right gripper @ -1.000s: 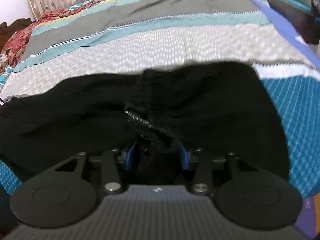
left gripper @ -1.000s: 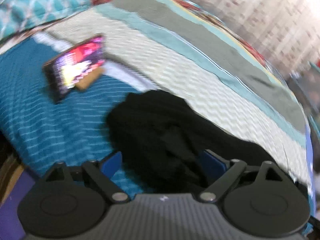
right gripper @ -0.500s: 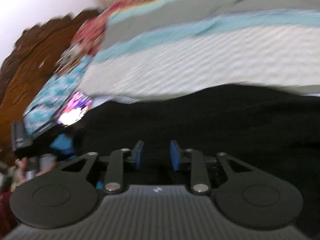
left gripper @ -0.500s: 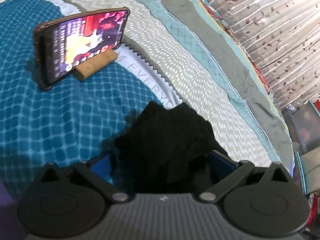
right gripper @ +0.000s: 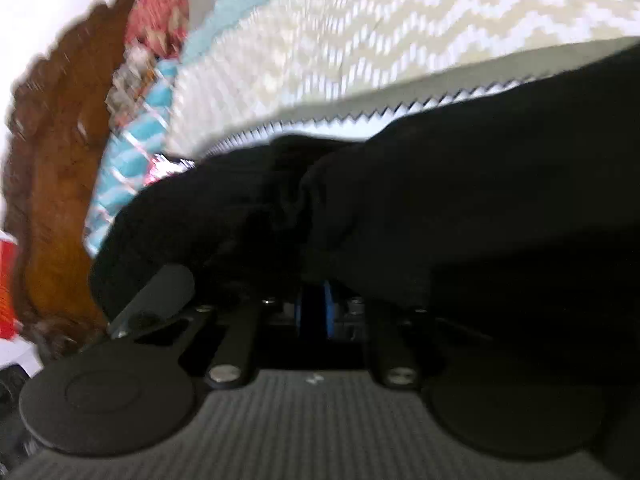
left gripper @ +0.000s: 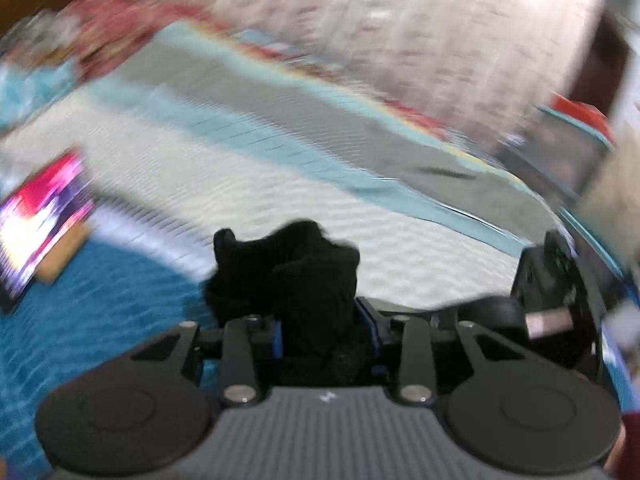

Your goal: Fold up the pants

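The black pants (left gripper: 296,276) are bunched between the blue pads of my left gripper (left gripper: 326,332), which is shut on them and holds them above the bed. In the right wrist view the black pants (right gripper: 460,208) spread wide across the frame and drape over my right gripper (right gripper: 314,312). Its blue pads stand close together and cloth covers their tips. The other gripper (left gripper: 556,300) shows at the right edge of the left wrist view.
The bed has a striped cover of teal, cream zigzag and grey bands (left gripper: 280,148). A lit phone (left gripper: 36,236) leans on a small block at the left. A carved wooden headboard (right gripper: 56,168) stands at the left. A curtain (left gripper: 420,32) hangs behind the bed.
My left gripper has closed on the bunched pants and swung up and right. My right gripper has closed from a narrow gap and moved down into the cloth, turning towards the headboard.
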Available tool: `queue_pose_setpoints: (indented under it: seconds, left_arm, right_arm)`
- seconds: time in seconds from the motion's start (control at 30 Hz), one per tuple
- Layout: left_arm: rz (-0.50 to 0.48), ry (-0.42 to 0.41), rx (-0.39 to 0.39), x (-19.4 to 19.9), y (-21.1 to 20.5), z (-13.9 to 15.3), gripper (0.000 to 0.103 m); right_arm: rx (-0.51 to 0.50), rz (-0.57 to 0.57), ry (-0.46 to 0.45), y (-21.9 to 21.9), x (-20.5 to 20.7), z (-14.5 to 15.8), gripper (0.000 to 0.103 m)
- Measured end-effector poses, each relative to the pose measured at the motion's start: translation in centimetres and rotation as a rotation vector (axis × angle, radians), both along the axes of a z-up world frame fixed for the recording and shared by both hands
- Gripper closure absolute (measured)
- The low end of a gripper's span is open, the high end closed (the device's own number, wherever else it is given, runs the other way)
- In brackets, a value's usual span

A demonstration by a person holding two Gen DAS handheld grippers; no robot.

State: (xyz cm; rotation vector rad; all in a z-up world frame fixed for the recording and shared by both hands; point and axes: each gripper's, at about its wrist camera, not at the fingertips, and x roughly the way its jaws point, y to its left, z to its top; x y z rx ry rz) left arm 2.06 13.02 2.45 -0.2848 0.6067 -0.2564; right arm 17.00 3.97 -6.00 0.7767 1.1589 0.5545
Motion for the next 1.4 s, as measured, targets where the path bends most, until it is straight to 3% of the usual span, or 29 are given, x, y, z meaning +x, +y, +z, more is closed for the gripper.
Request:
queue_pose_setpoints:
  seconds: [0.07, 0.13, 0.23, 0.33, 0.4, 0.43, 0.5, 0.63, 0.7, 0.77, 0.87, 0.93, 0.97, 1.0, 1.03, 1.07, 1.1, 1.13, 1.17, 1.27, 1.33, 1.4]
  left_arm:
    - [-0.094, -0.034, 0.03, -0.4, -2.9, 0.6, 0.08]
    - [-0.187, -0.015, 0.043, -0.4, -5.9, 0.1, 0.08]
    - [-0.282, 0.047, 0.113, 0.1, -9.9, -2.1, 0.079]
    - [-0.316, 0.114, 0.189, 0.3, -11.1, -4.3, 0.078]
    - [-0.332, 0.096, 0.19, -0.9, -10.4, -3.8, 0.075]
    - [-0.34, 0.072, 0.195, -1.8, -9.9, -3.0, 0.071]
    - [-0.331, 0.034, 0.199, -3.6, -8.1, -1.5, 0.048]
    - [-0.26, -0.008, 0.145, -6.5, -3.7, 0.6, 0.037]
    - [-0.158, -0.043, 0.137, -7.1, -0.9, 1.1, 0.009]
    - [-0.041, -0.046, 0.147, -6.2, 1.1, 0.9, 0.009]
    - [0.06, 0.018, 0.109, -2.8, 2.8, -0.2, 0.012]
    - [0.063, 0.005, 0.132, -1.4, 2.2, -0.7, 0.023]
    - [0.052, 0.003, 0.157, -0.7, 1.6, -1.1, 0.042]
    - [0.027, 0.013, 0.166, 0.0, 1.2, -1.5, 0.07]
    - [-0.007, 0.032, 0.161, 0.3, 0.7, -1.9, 0.084]
    - [-0.033, 0.049, 0.141, 0.5, 0.4, -2.3, 0.091]
    - [-0.049, 0.046, 0.118, 0.5, 0.1, -2.3, 0.091]
    - [-0.068, 0.029, 0.101, -0.2, -0.2, -2.0, 0.091]
    - [-0.092, -0.001, 0.084, -1.2, -0.7, -1.5, 0.091]
    - [-0.167, -0.083, 0.059, -3.5, -2.9, -0.4, 0.091]
    - [-0.223, -0.113, 0.105, -4.3, -5.5, -0.5, 0.091]
    - [-0.26, -0.112, 0.16, -4.1, -7.8, -1.4, 0.09]
  right_arm:
    - [0.041, -0.091, -0.041, -4.0, -1.4, 1.0, 0.085]
    - [0.072, -0.195, -0.057, -8.4, -3.1, 1.3, 0.081]
    - [0.122, -0.337, -0.039, -13.0, -5.5, 0.8, 0.054]
    - [0.137, -0.359, -0.018, -14.0, -6.1, 0.4, 0.046]
    - [0.123, -0.319, -0.033, -12.9, -5.3, 1.1, 0.036]
    - [0.097, -0.285, -0.06, -12.3, -5.1, 1.8, 0.033]
    - [0.035, -0.21, -0.123, -10.8, -4.6, 3.2, 0.029]
    - [-0.037, -0.116, -0.211, -7.4, -4.0, 4.1, 0.026]
    - [-0.085, -0.098, -0.243, -6.9, -4.7, 3.9, 0.021]
    - [-0.139, -0.075, -0.25, -6.1, -5.0, 3.6, 0.019]
    - [-0.202, -0.085, -0.218, -5.2, -4.1, 2.5, 0.02]
    - [-0.195, -0.12, -0.176, -5.9, -4.2, 1.9, 0.02]
    - [-0.185, -0.131, -0.154, -6.1, -4.1, 1.6, 0.02]
    - [-0.18, -0.14, -0.134, -6.4, -4.1, 1.3, 0.02]
    - [-0.18, -0.143, -0.115, -6.6, -4.3, 1.1, 0.02]
    - [-0.177, -0.131, -0.093, -6.6, -4.2, 0.7, 0.025]
    - [-0.169, -0.101, -0.07, -6.5, -4.2, 0.3, 0.055]
    - [-0.174, -0.073, -0.04, -6.5, -4.3, 0.2, 0.075]
    - [-0.164, -0.074, -0.027, -6.7, -4.4, 0.1, 0.085]
    - [-0.062, -0.136, -0.078, -8.2, -4.8, 1.6, 0.088]
    - [-0.031, -0.183, -0.097, -9.5, -4.6, 2.3, 0.087]
    - [0.021, -0.23, -0.06, -10.9, -4.7, 1.8, 0.078]
